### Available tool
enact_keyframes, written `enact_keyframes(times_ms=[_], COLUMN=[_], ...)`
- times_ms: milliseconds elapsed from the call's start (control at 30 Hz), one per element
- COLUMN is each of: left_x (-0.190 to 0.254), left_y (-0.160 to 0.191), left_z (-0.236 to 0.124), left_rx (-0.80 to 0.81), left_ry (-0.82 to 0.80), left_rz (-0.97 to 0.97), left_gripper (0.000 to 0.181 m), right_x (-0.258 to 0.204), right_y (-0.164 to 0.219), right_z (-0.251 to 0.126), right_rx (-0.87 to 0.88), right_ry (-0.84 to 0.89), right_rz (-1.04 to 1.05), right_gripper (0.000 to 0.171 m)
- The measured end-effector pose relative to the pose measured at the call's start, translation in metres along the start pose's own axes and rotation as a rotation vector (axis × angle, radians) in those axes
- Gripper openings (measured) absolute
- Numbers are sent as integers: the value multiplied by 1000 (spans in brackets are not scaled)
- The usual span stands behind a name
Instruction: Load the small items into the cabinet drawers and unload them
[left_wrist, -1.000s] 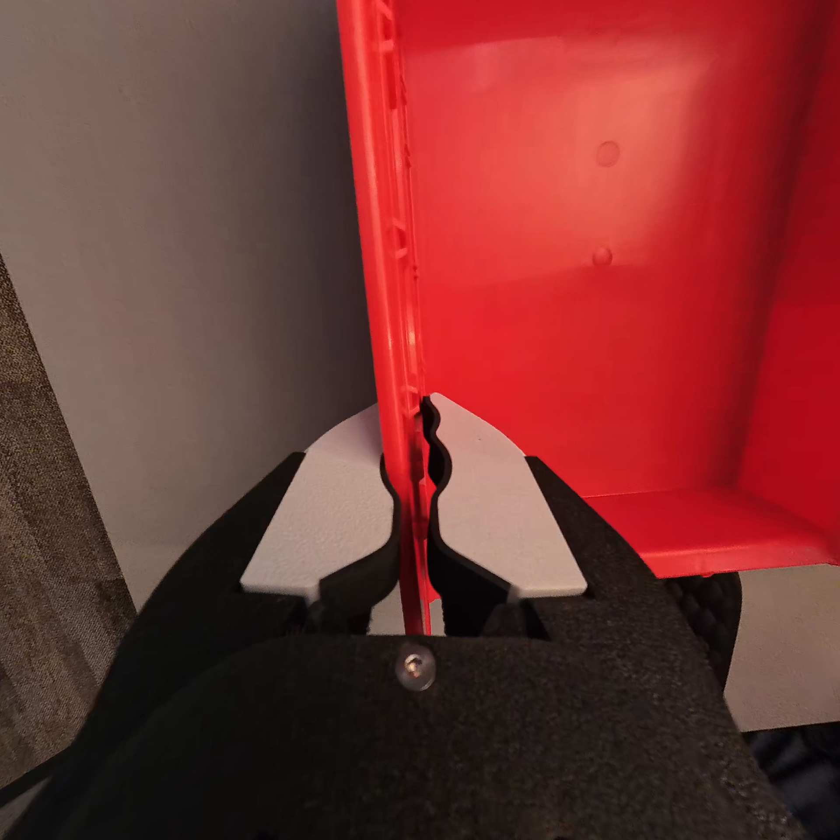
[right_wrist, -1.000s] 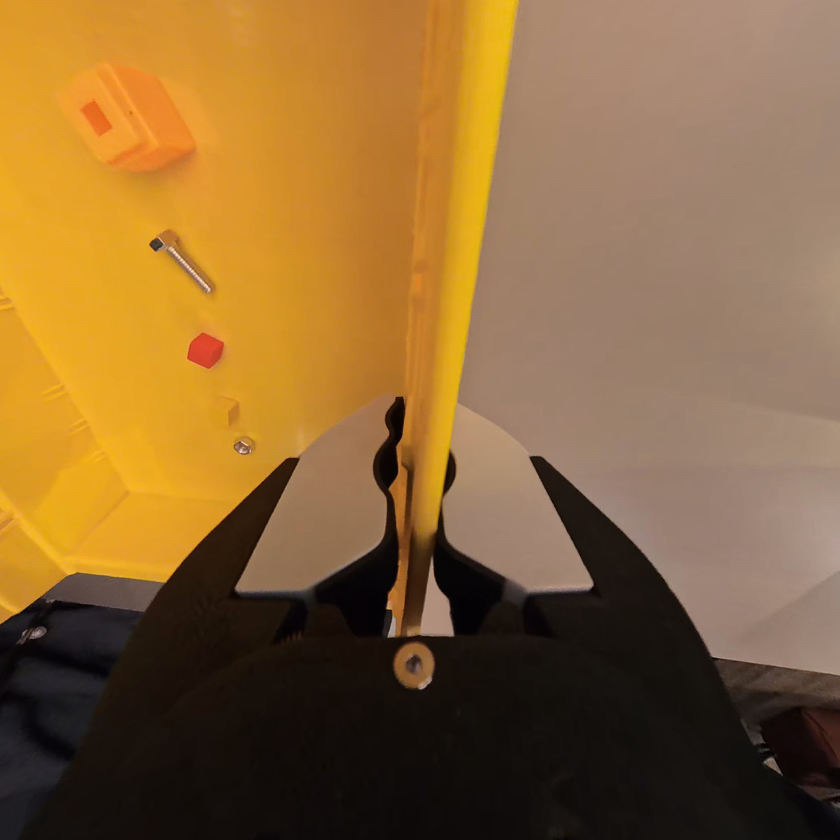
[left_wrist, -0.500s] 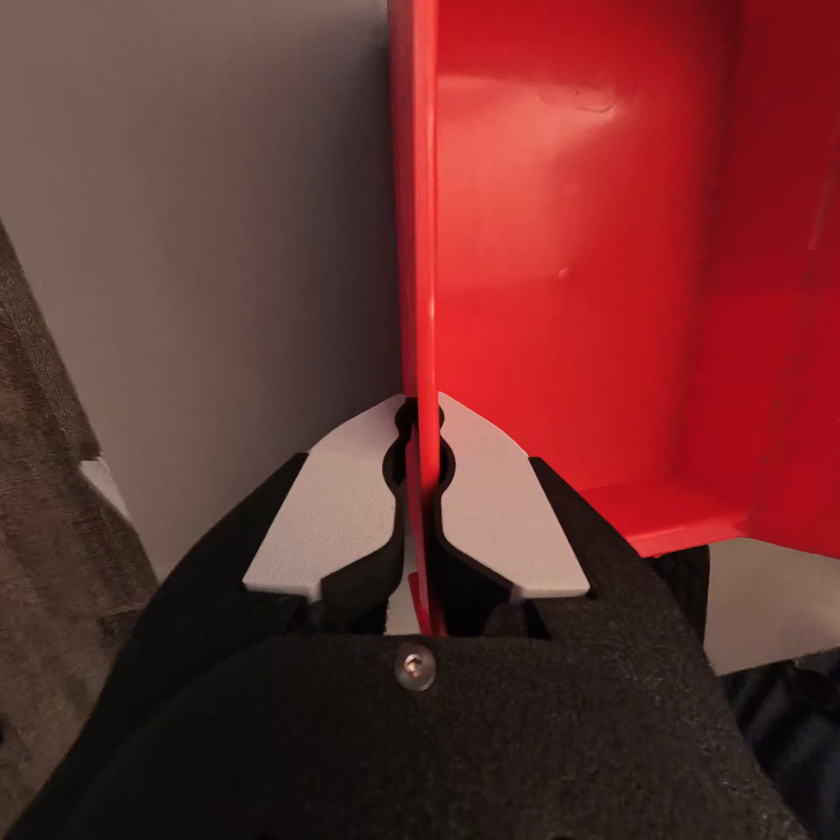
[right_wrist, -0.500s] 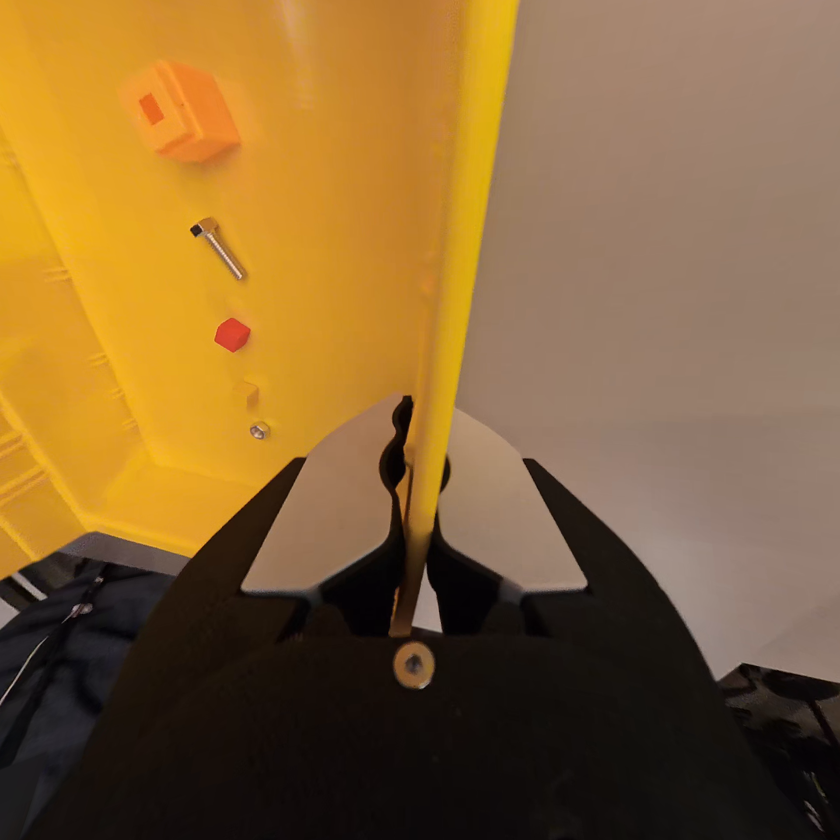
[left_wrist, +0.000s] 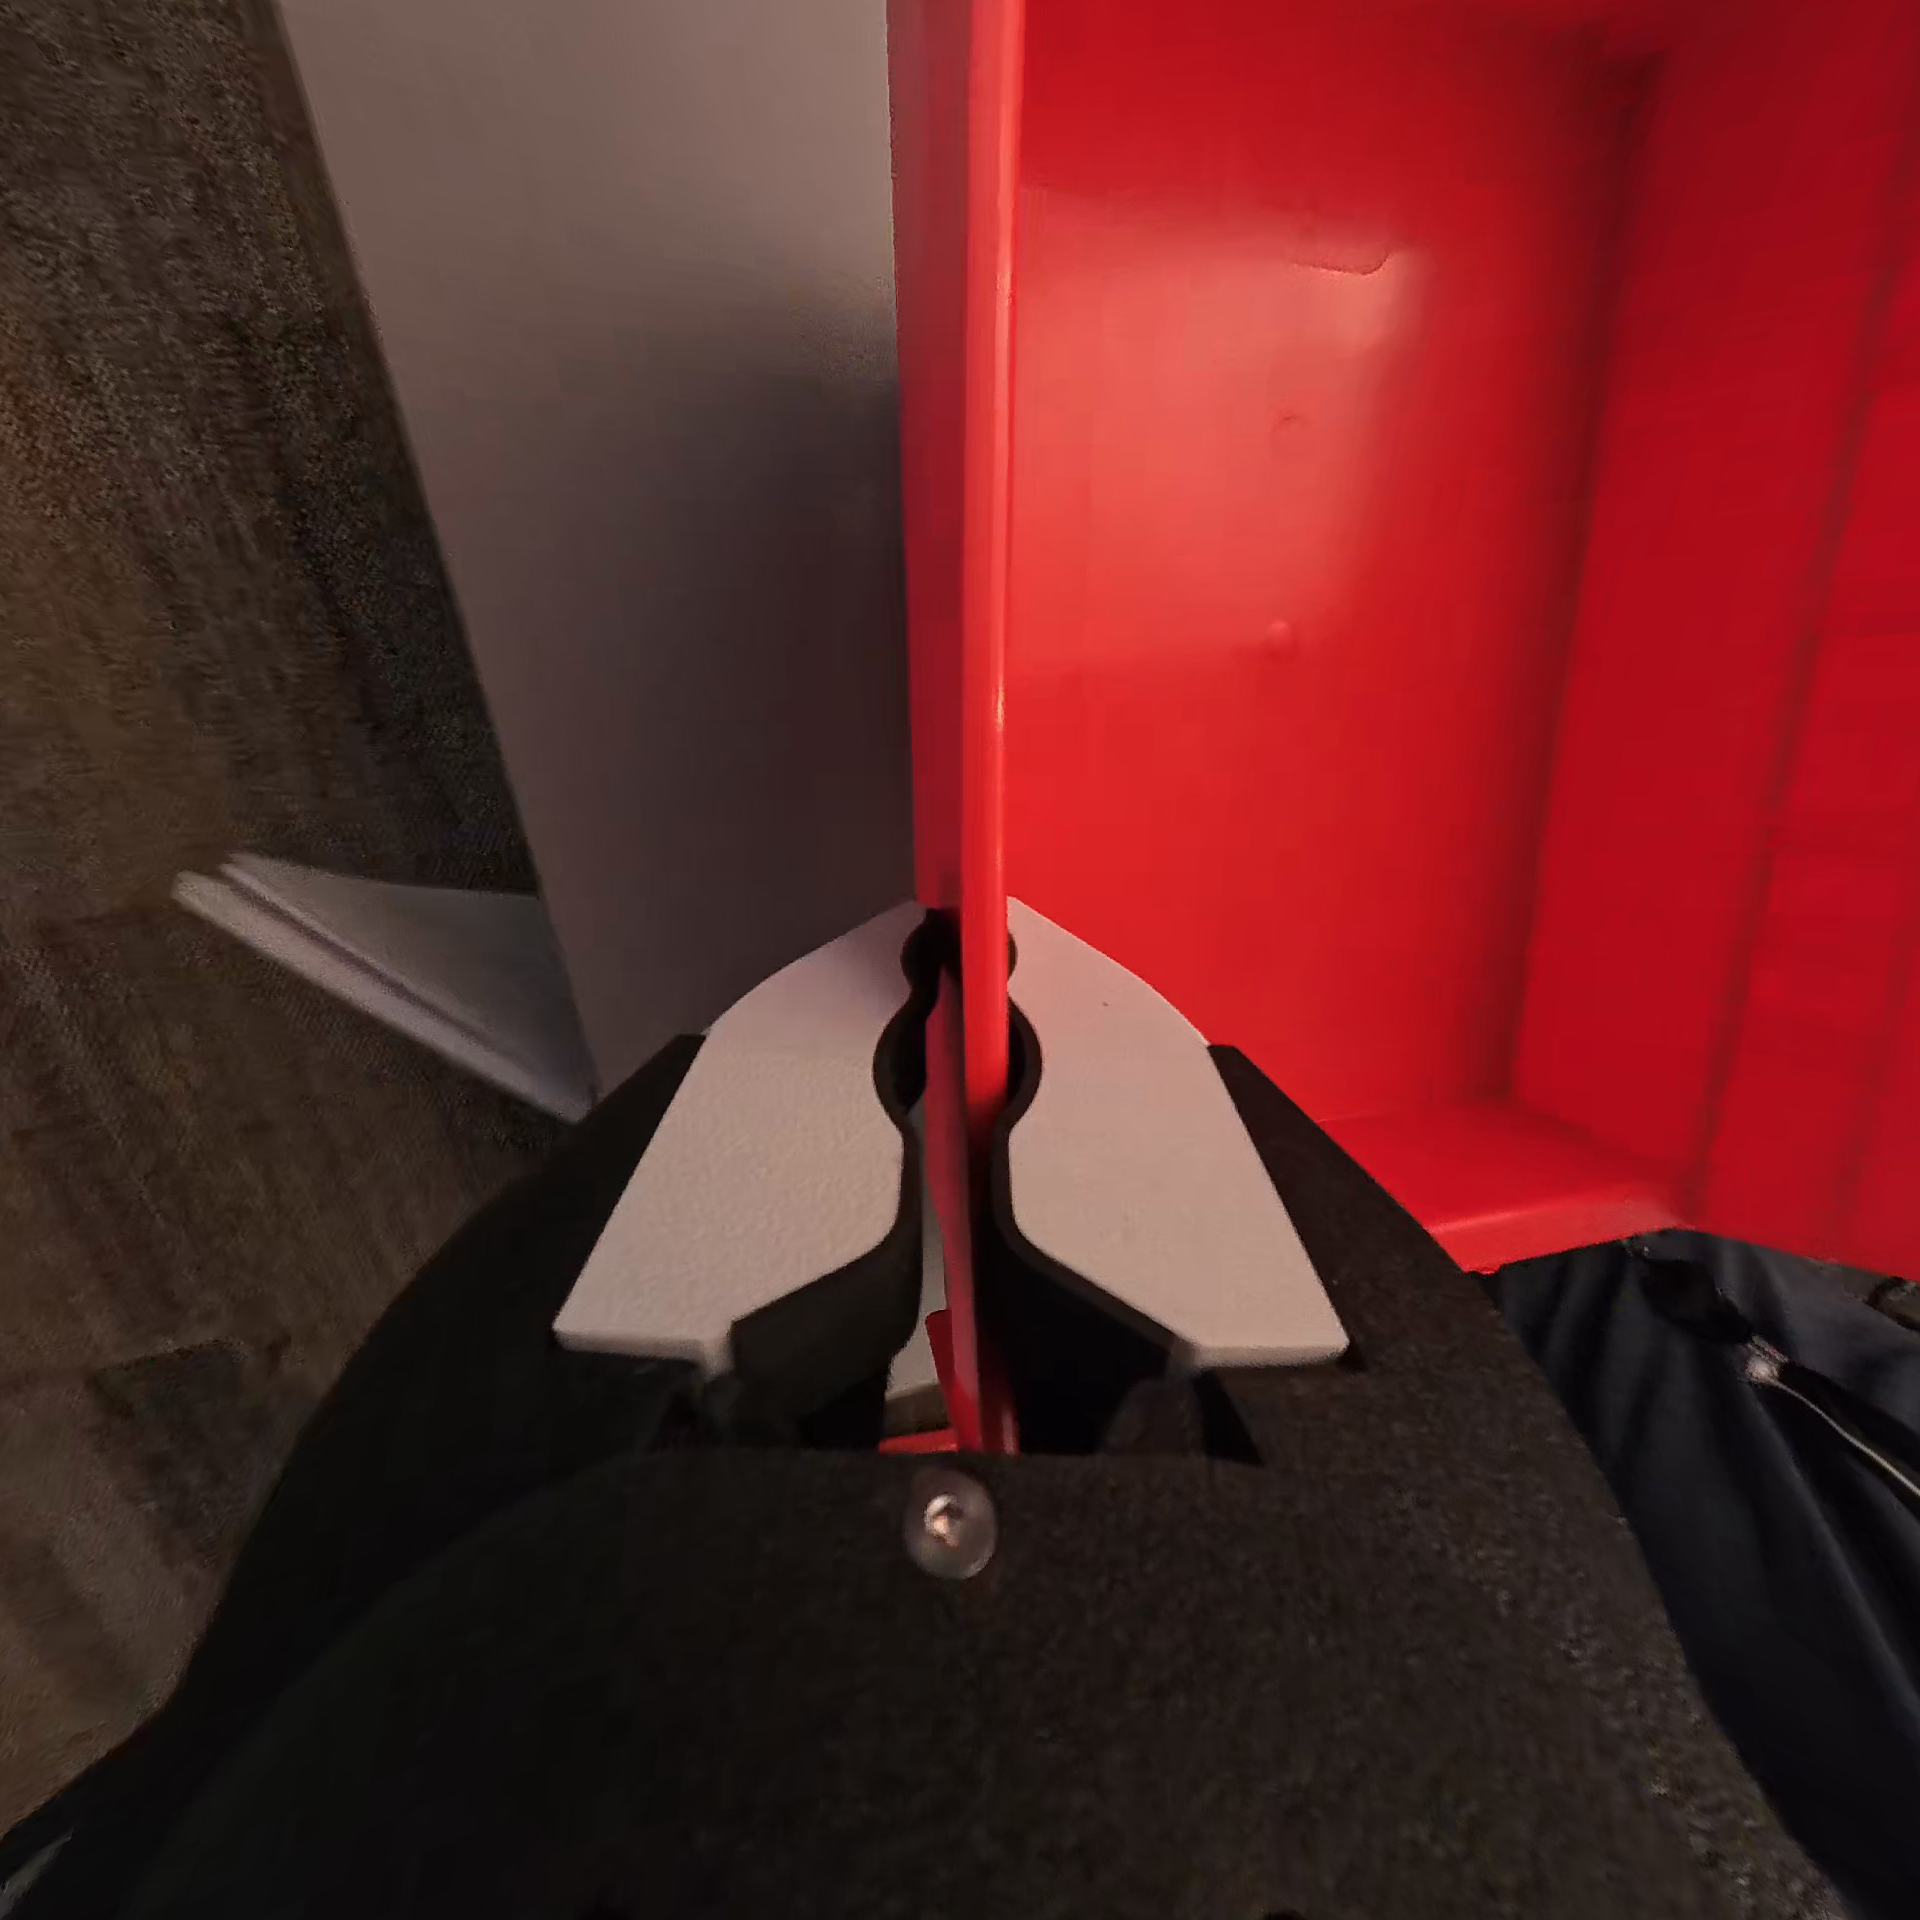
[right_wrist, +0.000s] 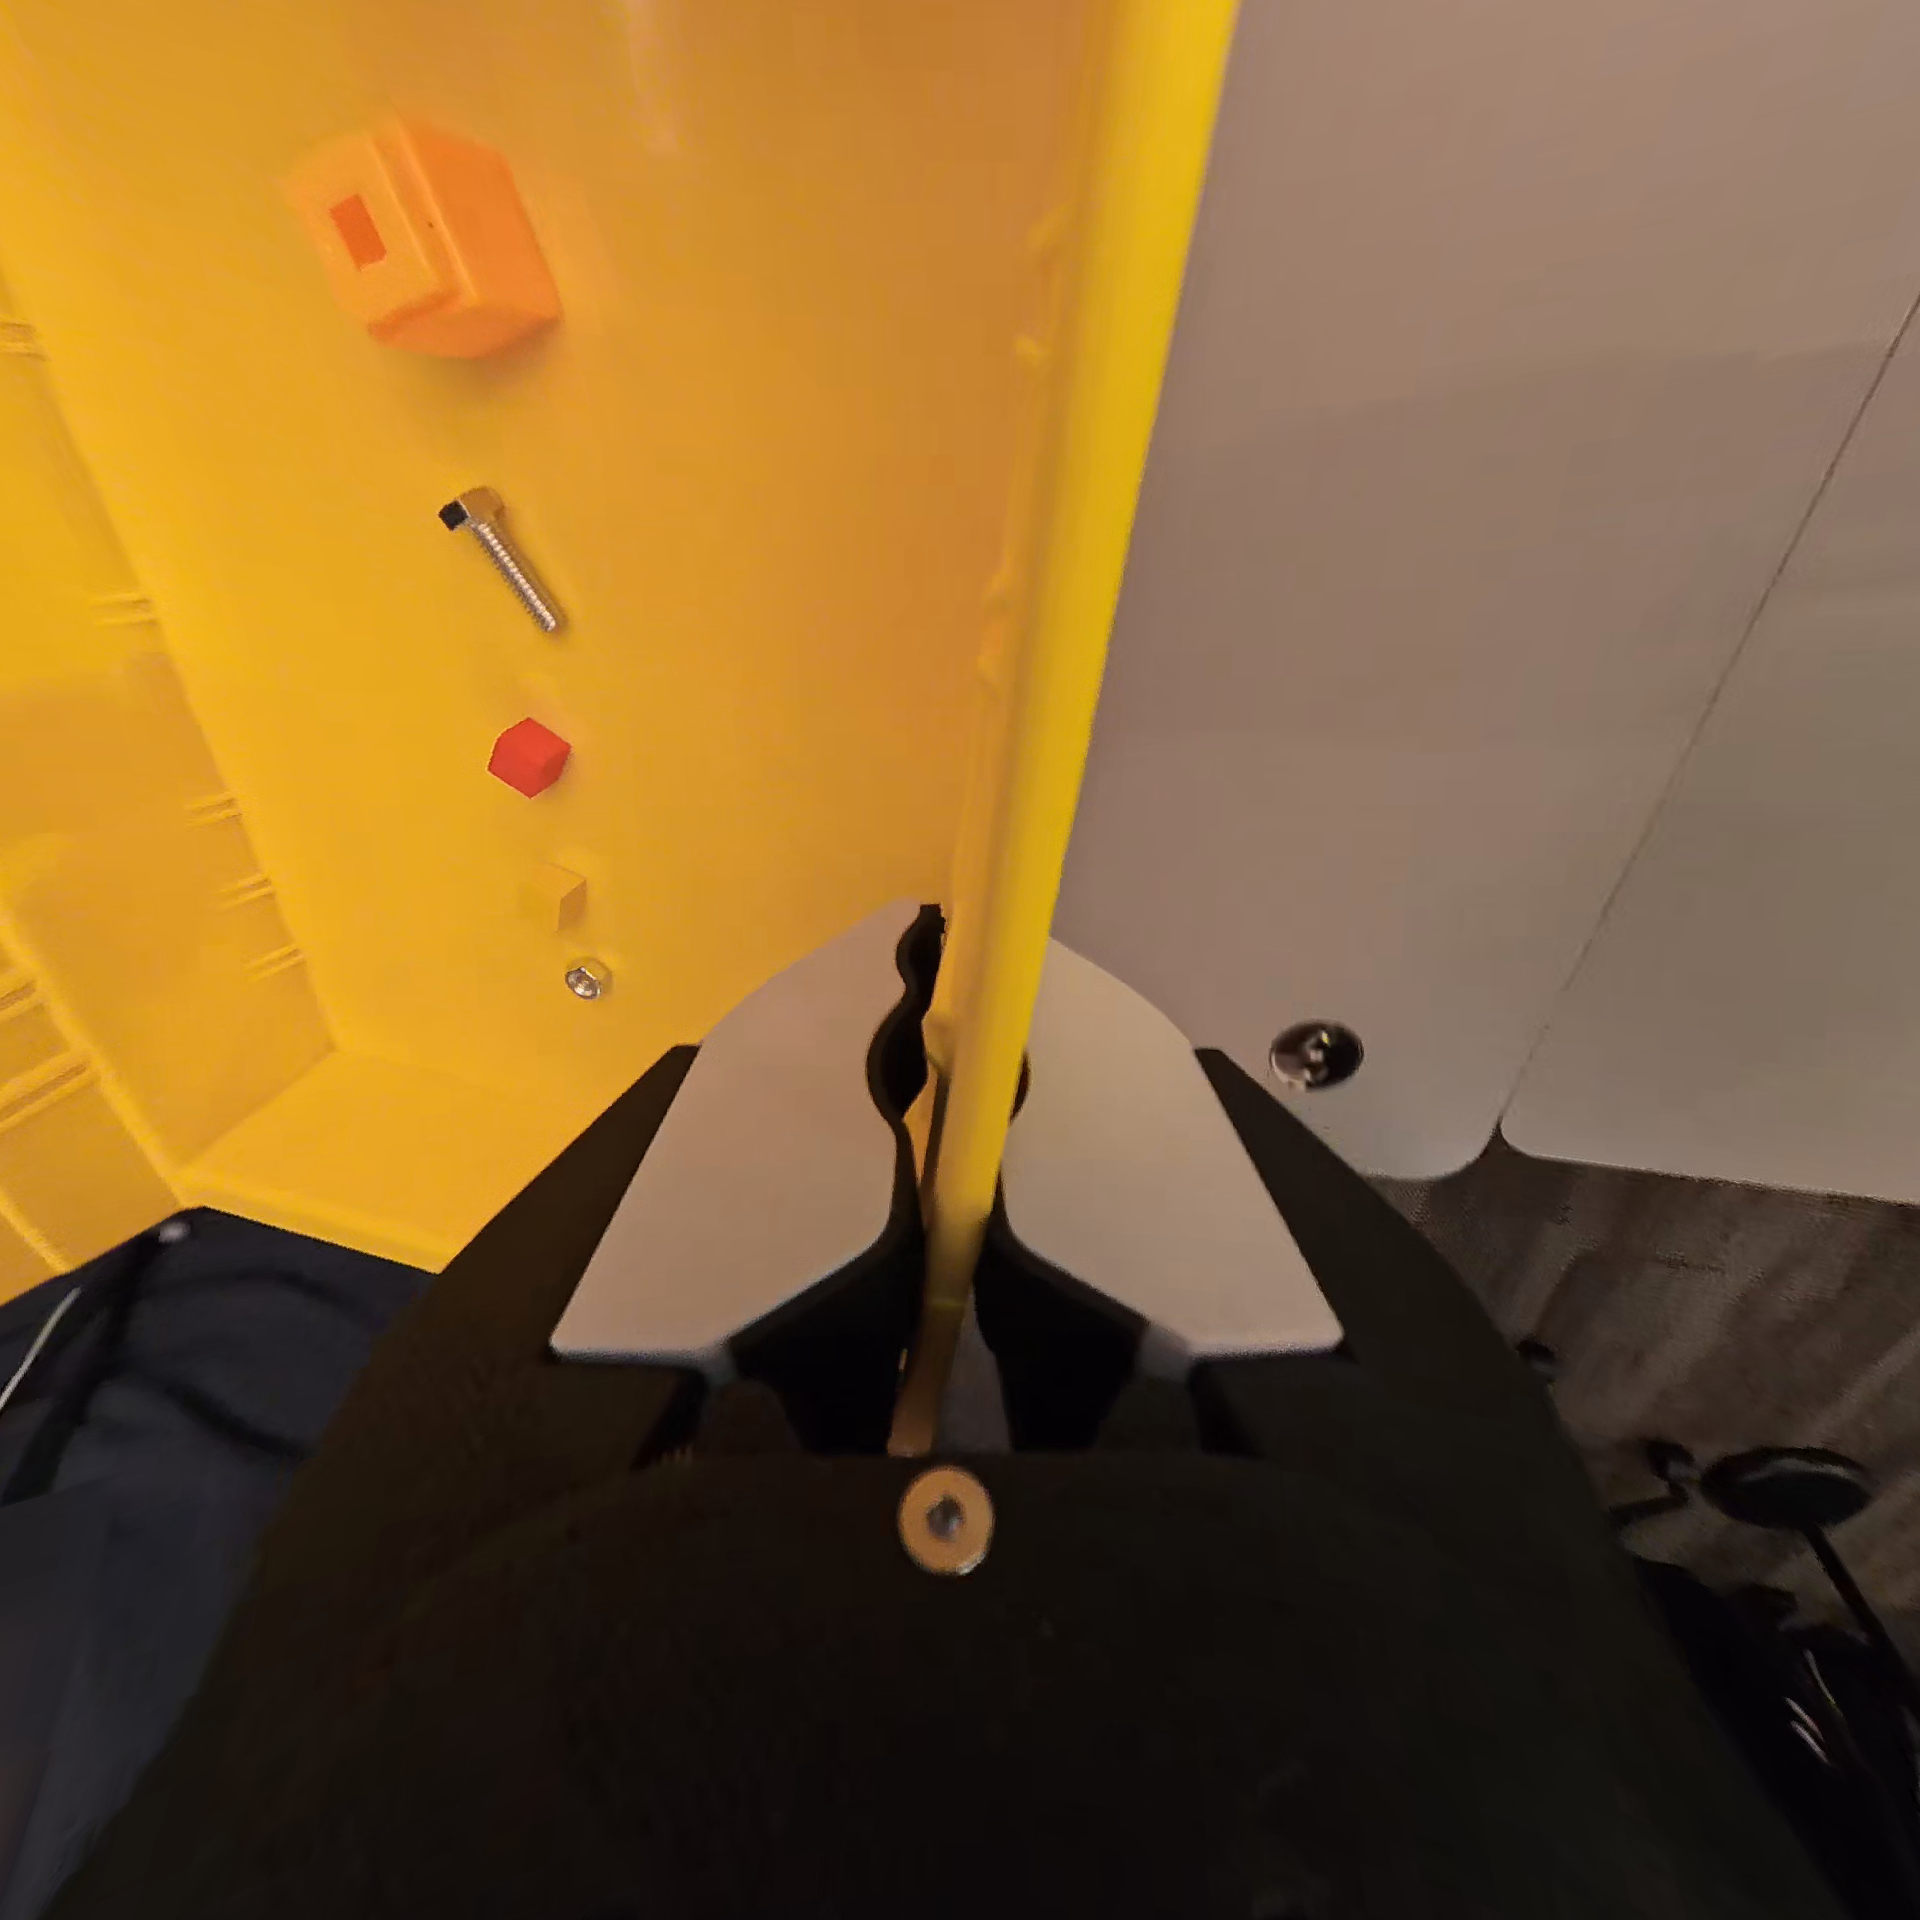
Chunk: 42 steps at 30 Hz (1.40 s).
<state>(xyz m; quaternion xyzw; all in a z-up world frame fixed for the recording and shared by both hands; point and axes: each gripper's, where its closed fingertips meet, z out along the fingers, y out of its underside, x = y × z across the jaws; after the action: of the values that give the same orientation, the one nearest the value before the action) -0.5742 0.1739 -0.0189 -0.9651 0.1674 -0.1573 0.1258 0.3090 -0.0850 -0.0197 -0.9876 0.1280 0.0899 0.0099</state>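
**A:** What have you got hold of right now?

**B:** A drawer in each hand. My left gripper (left_wrist: 961, 1023) is clamped on the side wall of the red drawer (left_wrist: 1299, 675), with the wall edge running straight up between the jaws. My right gripper (right_wrist: 961, 1023) is clenched the same way on the side wall of the yellow drawer (right_wrist: 727, 520). Both drawers are out of any cabinet I can see and held up in front of the white table (right_wrist: 1455, 520).

**A:** How do they handle?

**B:** I'd judge them to be stiff moulded plastic, light and glossy, so a bit slippery. The wall is thin, and gripping it near one end lets the drawer pivot in the jaws. A hold nearer the middle of the wall would be steadier.

**A:** Which way do they point?

**B:** Each drawer's long axis runs away from me along the gripper fingers, with the near end wall at the bottom of each view. The red drawer's inside shows to the right of its gripped wall and looks empty. The yellow drawer's inside is to the left of its gripped wall.

**A:** Anything inside the yellow one?

**B:** Yes, a loose row along the floor. Farthest from the near end wall is an orange block (right_wrist: 426, 249), then a bolt (right_wrist: 504, 561), a red cube (right_wrist: 530, 755), a yellow cube (right_wrist: 556, 896) and a small nut (right_wrist: 587, 980). They're small and hard and would slide if I tip the drawer.
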Motion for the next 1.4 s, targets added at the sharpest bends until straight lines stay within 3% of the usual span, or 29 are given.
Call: enact_keyframes(times_ms=[167, 300, 433, 600, 867, 1000, 1200, 1400], left_x=[-20, -43, -70, -100, -127, -134, -141, -141], left_y=[39, 79, 121, 177, 236, 252, 267, 265], left_z=[-69, -125, -172, -214, -245, -255, -261, -276], left_rx=[-8, -17, 3, 61, 109, 104, 110, 90], left_ry=[-53, -109, -149, -162, -171, -185, -184, -233], left_rz=[-14, -63, -145, -263, -379, -427, -476, -450], left_gripper=[6, 6, 6, 6, 7, 7, 7, 6], right_x=[-32, -87, -167, -298, -523, -606, -674, -688], right_y=[40, 62, 70, 66, 40, 18, -40, -109], right_z=[-31, -40, -23, 23, 87, 114, 149, 181], right_rx=[-30, -55, -107, -173, -156, -170, -132, -57], right_ry=[28, 39, 20, -13, -147, -182, -171, -132], right_rz=[-100, -250, -421, -703, -950, -953, -849, -660], right_gripper=[4, 4, 3, 4, 5, 5, 5, 5])
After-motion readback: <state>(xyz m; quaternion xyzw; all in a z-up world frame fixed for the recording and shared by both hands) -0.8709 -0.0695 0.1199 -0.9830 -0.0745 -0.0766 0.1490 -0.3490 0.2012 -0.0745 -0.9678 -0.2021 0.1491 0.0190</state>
